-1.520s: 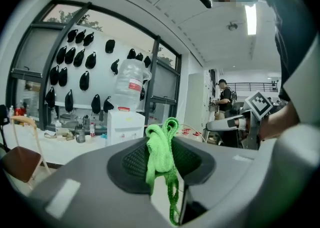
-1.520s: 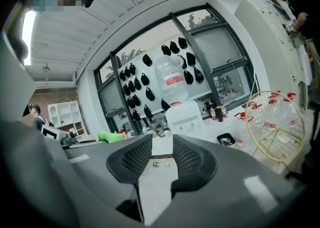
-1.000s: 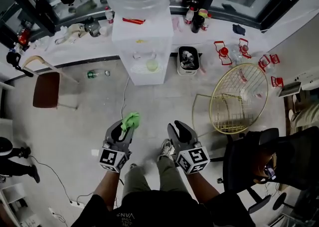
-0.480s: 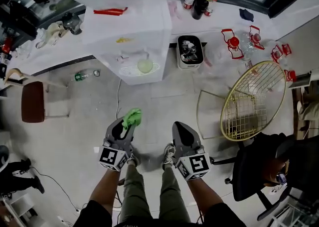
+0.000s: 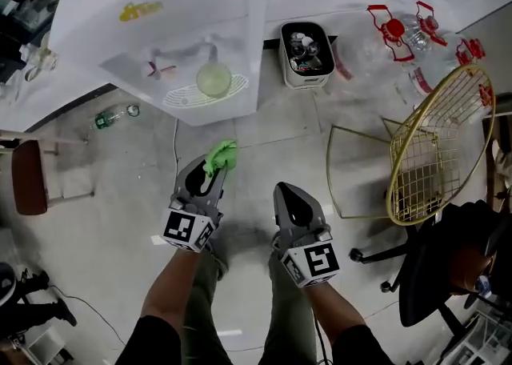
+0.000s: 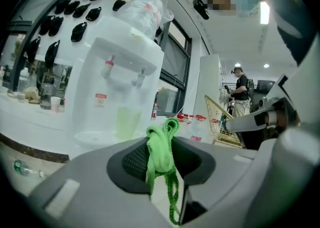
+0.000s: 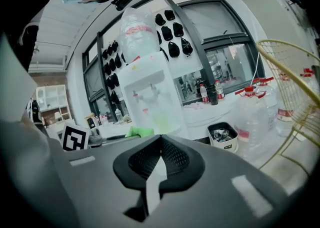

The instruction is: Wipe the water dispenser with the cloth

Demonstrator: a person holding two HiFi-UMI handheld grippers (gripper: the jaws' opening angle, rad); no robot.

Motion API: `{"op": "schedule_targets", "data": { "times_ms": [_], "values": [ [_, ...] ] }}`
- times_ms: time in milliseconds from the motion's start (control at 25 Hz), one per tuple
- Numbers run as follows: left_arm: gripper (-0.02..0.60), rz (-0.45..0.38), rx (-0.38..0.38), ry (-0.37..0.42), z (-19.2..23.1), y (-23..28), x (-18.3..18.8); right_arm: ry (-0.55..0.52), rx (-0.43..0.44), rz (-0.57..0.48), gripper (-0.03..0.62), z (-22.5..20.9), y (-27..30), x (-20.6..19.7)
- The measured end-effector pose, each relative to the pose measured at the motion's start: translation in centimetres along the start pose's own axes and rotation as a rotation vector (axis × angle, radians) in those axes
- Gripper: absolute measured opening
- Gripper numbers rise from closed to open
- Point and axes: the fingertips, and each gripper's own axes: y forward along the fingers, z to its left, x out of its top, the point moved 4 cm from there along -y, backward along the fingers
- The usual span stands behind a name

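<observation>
The left claw (image 6: 163, 158) is clamped on the green cloth (image 6: 160, 149). A bunched loop sticks out past the tips and a thin tail hangs below. The right claw (image 7: 159, 148) is closed on nothing. In the head view both claws hang low over the floor (image 5: 104, 219), side by side, with the right one at 3 o'clock of the left.

The water dispenser (image 5: 164, 31) stands at about 11 o'clock of the left claw and well apart from it, so wiping has not yet begun.

The grip looks like the weak point. Only a narrow fold sits between the pads, so a hard drag across the white casing could pull the cloth free.

A pale green cup (image 5: 214, 79) stands on the drip tray (image 5: 206, 98), directly under the taps (image 6: 122, 72). A low sweep could tip the cup, and a push on a tap lever could release water.

A cable (image 5: 176, 141) runs across the floor from the dispenser's foot towards the person's feet, so a step forward could snag it.

A bin (image 5: 307, 53) sits at 3 o'clock of the dispenser, close enough for the idle right claw to knock it
</observation>
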Motion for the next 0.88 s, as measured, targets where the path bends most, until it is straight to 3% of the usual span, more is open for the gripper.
{"op": "schedule_targets", "data": {
  "times_ms": [200, 400, 560, 880],
  "values": [
    [0.120, -0.045, -0.045, 0.035, 1.4, 5.9, -5.2, -0.043, 0.027, -0.041, 0.005, -2.9, 3.5, -4.4],
    [0.120, -0.093, -0.089, 0.053, 3.2, 10.8, -9.7, -0.151, 0.085, -0.092, 0.005, -4.3, 7.4, -7.3],
    [0.120, -0.166, -0.123, 0.079, 4.2, 14.2, -11.6, -0.206, 0.134, -0.135, 0.005, -5.4, 10.1, -8.7],
    [0.120, -0.303, -0.081, 0.086, 5.9, 18.1, -12.5, -0.300, 0.162, -0.196, 0.005, -6.7, 11.7, -11.4]
  ]
}}
